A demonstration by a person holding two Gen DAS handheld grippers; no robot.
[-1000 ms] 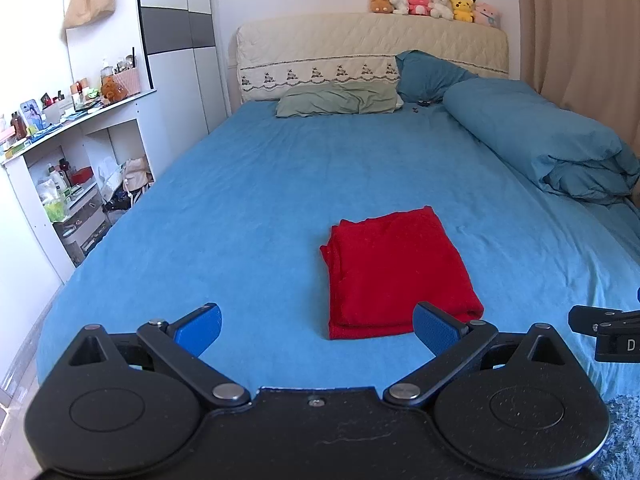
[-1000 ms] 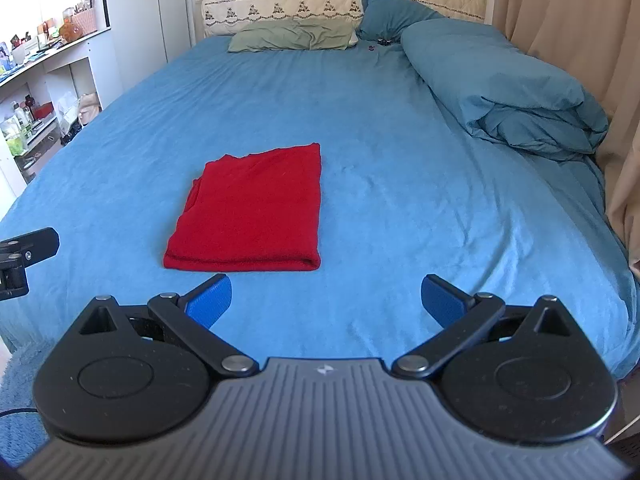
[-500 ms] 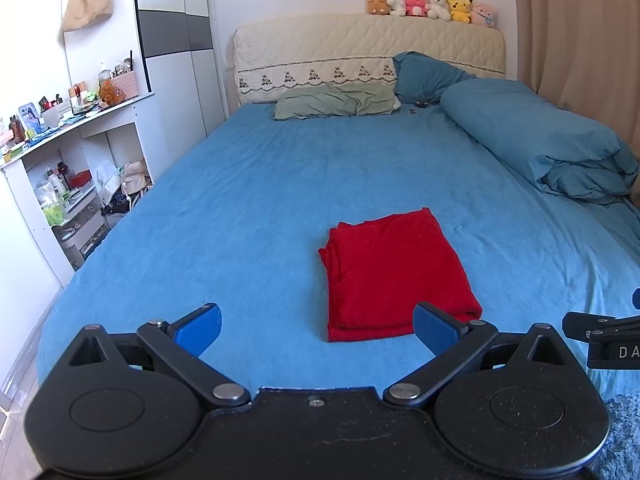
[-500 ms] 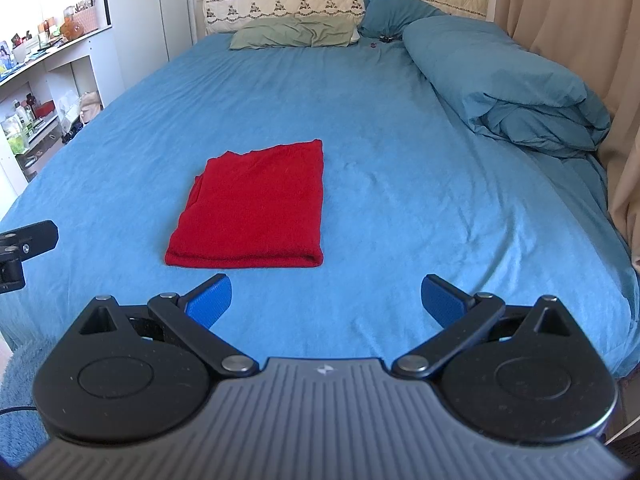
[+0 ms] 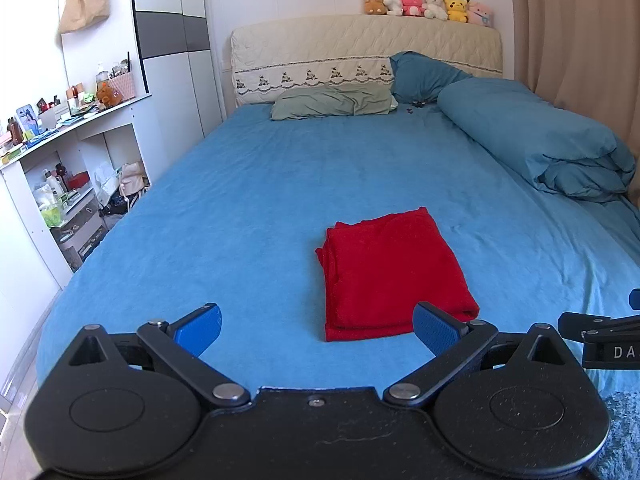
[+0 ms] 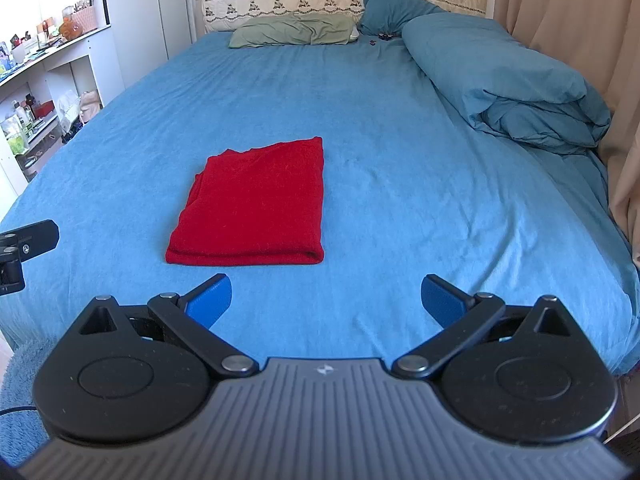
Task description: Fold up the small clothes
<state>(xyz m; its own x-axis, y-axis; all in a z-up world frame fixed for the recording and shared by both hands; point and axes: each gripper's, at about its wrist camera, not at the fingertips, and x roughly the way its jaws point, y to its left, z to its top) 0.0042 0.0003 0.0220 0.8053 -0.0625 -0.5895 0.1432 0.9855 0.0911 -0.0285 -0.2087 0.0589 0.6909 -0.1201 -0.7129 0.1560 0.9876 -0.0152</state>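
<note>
Left gripper (image 5: 317,327) level, jaws spread wide, holding nothing. Right gripper (image 6: 326,297) alongside, level, jaws spread wide, likewise holding nothing.

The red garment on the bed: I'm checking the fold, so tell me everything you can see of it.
The red garment looks like a soft, slightly fuzzy knit, folded into a neat rectangle of several layers, whose stacked edges show along its near and left sides. It lies flat on the blue bedsheet, near the foot of the bed. Only the sheet touches it; both the left claw and the right claw are open and clear of it.

Blue-sheeted bed (image 5: 280,184): folded red garment (image 5: 390,268), green pillow (image 5: 332,101), rolled duvet (image 5: 540,140), perhaps small hair-ties (image 5: 414,107).
</note>
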